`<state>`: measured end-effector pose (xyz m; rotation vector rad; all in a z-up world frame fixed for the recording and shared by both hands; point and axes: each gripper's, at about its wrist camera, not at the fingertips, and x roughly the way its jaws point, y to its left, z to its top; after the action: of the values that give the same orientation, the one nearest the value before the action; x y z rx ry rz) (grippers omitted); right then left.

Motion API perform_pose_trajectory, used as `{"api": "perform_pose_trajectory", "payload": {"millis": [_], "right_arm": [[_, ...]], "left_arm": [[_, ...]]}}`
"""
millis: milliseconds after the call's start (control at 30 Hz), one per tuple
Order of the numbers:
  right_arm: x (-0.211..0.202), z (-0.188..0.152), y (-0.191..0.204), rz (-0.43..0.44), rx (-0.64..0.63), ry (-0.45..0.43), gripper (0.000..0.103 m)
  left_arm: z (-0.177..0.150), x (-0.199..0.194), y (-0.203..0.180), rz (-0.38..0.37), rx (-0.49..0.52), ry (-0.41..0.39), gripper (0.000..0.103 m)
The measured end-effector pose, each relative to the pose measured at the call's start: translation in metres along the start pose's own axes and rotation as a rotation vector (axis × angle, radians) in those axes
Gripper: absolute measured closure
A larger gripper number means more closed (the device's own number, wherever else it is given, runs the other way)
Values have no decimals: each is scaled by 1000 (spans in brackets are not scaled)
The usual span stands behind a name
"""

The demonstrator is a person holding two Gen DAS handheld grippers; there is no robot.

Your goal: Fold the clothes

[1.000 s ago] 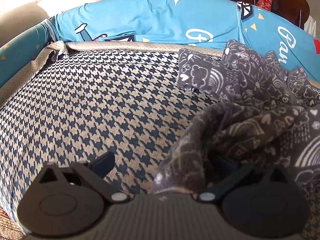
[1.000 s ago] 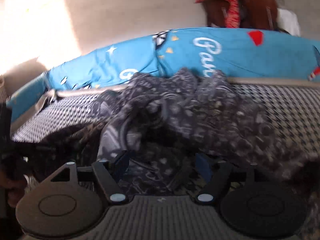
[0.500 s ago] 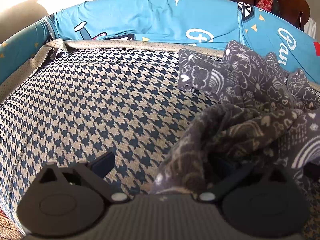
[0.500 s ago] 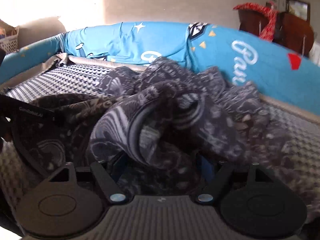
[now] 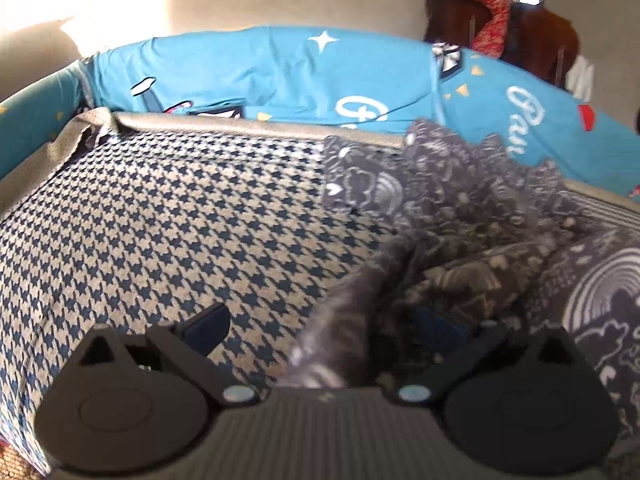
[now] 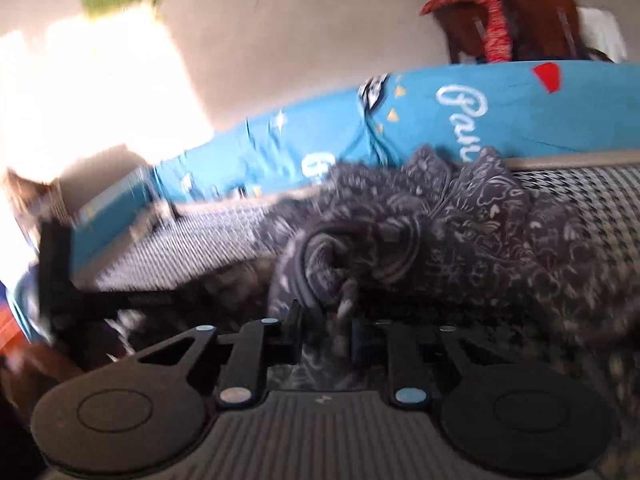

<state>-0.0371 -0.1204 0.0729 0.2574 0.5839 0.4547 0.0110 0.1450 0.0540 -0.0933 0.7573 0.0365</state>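
Observation:
A dark grey garment with a white doodle print lies crumpled on the houndstooth mattress. In the left wrist view a fold of it drapes over the right finger of my left gripper, whose jaws stand wide open; the left finger is over bare mattress. In the right wrist view my right gripper has its jaws closing narrowly on a bunched fold of the garment, and the fabric is pinched between them. The left gripper's black body shows blurred at the left edge.
A blue printed bumper lines the mattress at the back and left. Behind it stands a brown wooden chair with a red cloth over it. A hand appears at the lower left of the right wrist view.
The right gripper's jaws have gone from wide apart to nearly together, pinching a fold of the garment. Both views have shifted and lifted slightly, and the garment has bunched up.

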Motion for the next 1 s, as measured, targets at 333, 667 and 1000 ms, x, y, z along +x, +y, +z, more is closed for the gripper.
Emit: {"api": "perform_pose_trajectory", "payload": {"millis": [333, 667, 1000], "right_arm": [[-72, -20, -22, -131, 230, -151, 96], [-61, -31, -9, -185, 130, -63, 51], [-14, -46, 12, -226, 3, 59, 37]], "left_arm": [[-34, -37, 2, -115, 33, -24, 0], [-52, -52, -6, -97, 95, -37, 0], [-53, -40, -1, -62, 69, 5, 0]]}}
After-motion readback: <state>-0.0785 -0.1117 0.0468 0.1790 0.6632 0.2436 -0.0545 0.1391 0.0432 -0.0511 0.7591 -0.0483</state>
